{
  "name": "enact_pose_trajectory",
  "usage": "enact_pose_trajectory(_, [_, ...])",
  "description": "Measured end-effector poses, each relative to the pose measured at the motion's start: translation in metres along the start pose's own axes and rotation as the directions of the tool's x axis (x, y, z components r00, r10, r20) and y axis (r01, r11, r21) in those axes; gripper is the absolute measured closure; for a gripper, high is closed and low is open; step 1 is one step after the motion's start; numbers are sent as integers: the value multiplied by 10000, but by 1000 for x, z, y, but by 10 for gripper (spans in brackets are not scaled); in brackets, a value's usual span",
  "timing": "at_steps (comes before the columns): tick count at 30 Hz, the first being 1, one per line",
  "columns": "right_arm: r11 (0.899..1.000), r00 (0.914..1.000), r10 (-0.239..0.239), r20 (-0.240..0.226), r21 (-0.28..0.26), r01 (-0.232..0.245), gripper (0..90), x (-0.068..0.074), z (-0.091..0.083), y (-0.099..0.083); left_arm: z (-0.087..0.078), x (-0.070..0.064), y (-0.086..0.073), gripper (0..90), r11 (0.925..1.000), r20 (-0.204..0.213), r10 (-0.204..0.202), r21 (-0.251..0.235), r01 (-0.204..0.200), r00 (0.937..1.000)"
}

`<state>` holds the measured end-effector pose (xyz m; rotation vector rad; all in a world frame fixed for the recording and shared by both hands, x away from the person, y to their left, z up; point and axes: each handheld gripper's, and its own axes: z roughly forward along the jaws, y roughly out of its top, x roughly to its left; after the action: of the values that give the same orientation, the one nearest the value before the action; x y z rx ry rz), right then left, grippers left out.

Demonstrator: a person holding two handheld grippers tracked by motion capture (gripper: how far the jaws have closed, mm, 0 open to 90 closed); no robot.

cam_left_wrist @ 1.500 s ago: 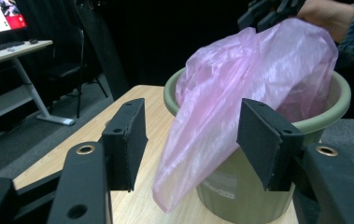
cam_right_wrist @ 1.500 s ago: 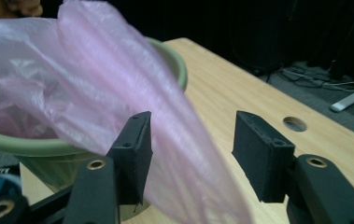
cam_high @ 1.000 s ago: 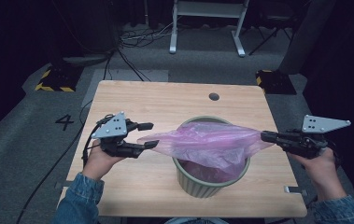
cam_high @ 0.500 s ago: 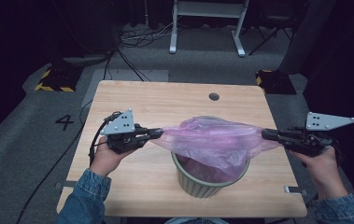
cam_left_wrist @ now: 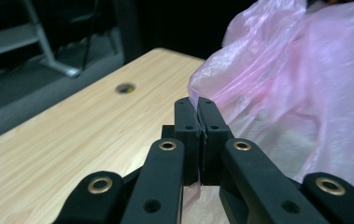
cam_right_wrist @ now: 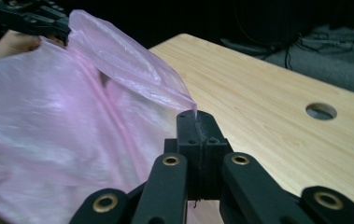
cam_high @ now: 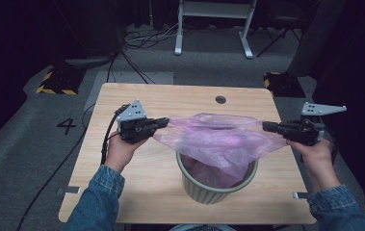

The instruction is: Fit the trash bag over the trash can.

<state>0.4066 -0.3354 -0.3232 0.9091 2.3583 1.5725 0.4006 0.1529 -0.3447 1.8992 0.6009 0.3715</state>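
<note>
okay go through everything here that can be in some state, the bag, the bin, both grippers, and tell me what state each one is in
pink plastic bag: stretched out between the two grippers, its bottom hanging inside the bin.
green bin: upright on the table, mouth uncovered, bag not yet fitted over its rim.
left gripper: jaws shut on an edge of the bag.
right gripper: jaws shut on the opposite edge.
wooden table: bears the bin.

The setting was a recording lab or studio, not a home. A plain wooden table [cam_high: 136, 192] with a round cable hole [cam_high: 220, 99] stood on grey carpet [cam_high: 21, 159]. The number 4 [cam_high: 67, 126] was marked on the floor beside it. Black curtains [cam_high: 21, 33] closed off the dark background. Loose cables [cam_high: 141, 41] trailed past a white metal stand [cam_high: 214, 24] and a hazard-striped base [cam_high: 55, 85].
</note>
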Motion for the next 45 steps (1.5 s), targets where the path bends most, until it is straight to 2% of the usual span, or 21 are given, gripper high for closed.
enact_pose_trajectory(2, [9995, 9996, 238, 147, 198, -241, 900, -7, 7, -3, 7, 2, -3, 885, 9996, -152, -180, 205, 183, 9997])
enact_pose_trajectory(4, [9982, 9986, 479, 223, 342, -486, 900, -13, 14, -7, 14, 4, -6, 885, 9982, -128, -284, 525, 290, 9995])
enact_pose_trajectory(8, [9923, 9960, 846, 269, 882, -867, 900, -19, 25, -19, 27, 2, -18, 885, 9901, 8, -363, 1360, 358, 9993])
enact_pose_trajectory(12, [9876, 9957, 908, 162, 1268, -921, 900, -18, 30, -34, 33, -2, -31, 884, 9802, 407, -229, 1975, 144, 9989])
enact_pose_trajectory(15, [9856, 9961, 884, -49, 1451, -868, 900, -13, 32, -47, 34, -5, -39, 885, 9755, 533, -302, 2192, 178, 9981])
enact_pose_trajectory(18, [9808, 9968, 794, 6, 1786, -782, 900, -8, 31, -60, 32, -7, -50, 884, 9738, 633, -459, 2252, 306, 9969])
enact_pose_trajectory(20, [9809, 9951, 975, -187, 1711, -929, 899, -7, 28, -69, 27, -7, -56, 884, 9768, 706, -637, 2089, 477, 9955])
enact_pose_trajectory(22, [9832, 9935, 1089, -345, 1510, -1025, 898, -6, 24, -75, 20, -8, -60, 881, 9832, 836, -665, 1752, 510, 9943])
enact_pose_trajectory(24, [9876, 9955, 864, -398, 1347, -803, 860, -3, 19, -77, 13, -11, -60, 807, 9898, 478, -383, 1387, 313, 9981])
enact_pose_trajectory(26, [9931, 9988, 487, -1, 1068, -484, 698, -1, 13, -75, 5, -10, -57, 656, 9948, 105, -385, 945, 373, 9992])
enact_pose_trajectory(28, [9969, 9990, 415, 194, 667, -427, 610, -1, 5, -71, -4, -7, -53, 583, 9970, -67, -522, 566, 525, 9986])
enact_pose_trajectory(29, [9985, 9987, 366, 367, 395, -381, 535, -1, 0, -68, -8, -6, -51, 556, 9975, -166, -588, 383, 594, 9981])
enact_pose_trajectory(31, [9993, 9976, 328, 604, -219, -316, 477, -2, -10, -62, -17, -3, -46, 552, 9969, -490, -780, 11, 781, 9957])
enact_pose_trajectory(34, [9966, 9968, 330, 730, -780, -272, 413, -2, -24, -51, -28, -1, -39, 552, 9925, -200, -1039, -670, 1024, 9944])
enact_pose_trajectory(36, [9957, 9979, 219, 603, -907, -164, 390, 0, -29, -44, -31, -3, -34, 538, 9909, 100, -993, -900, 998, 9950])
enact_pose_trajectory(40, [9940, 9989, -330, 345, -1027, 364, 353, 14, -32, -27, -28, -14, -21, 446, 9940, 337, -369, -1015, 401, 9988])
enact_pose_trajectory(43, [9912, 9977, -682, -38, -1136, 673, 329, 25, -26, -19, -23, -17, -13, 426, 9943, 474, -64, -1058, 114, 9989])
enact_pose_trajectory(45, [9915, 9955, -875, -366, -993, 835, 323, 32, -19, -16, -17, -19, -9, 409, 9957, 399, 93, -926, -56, 9992])
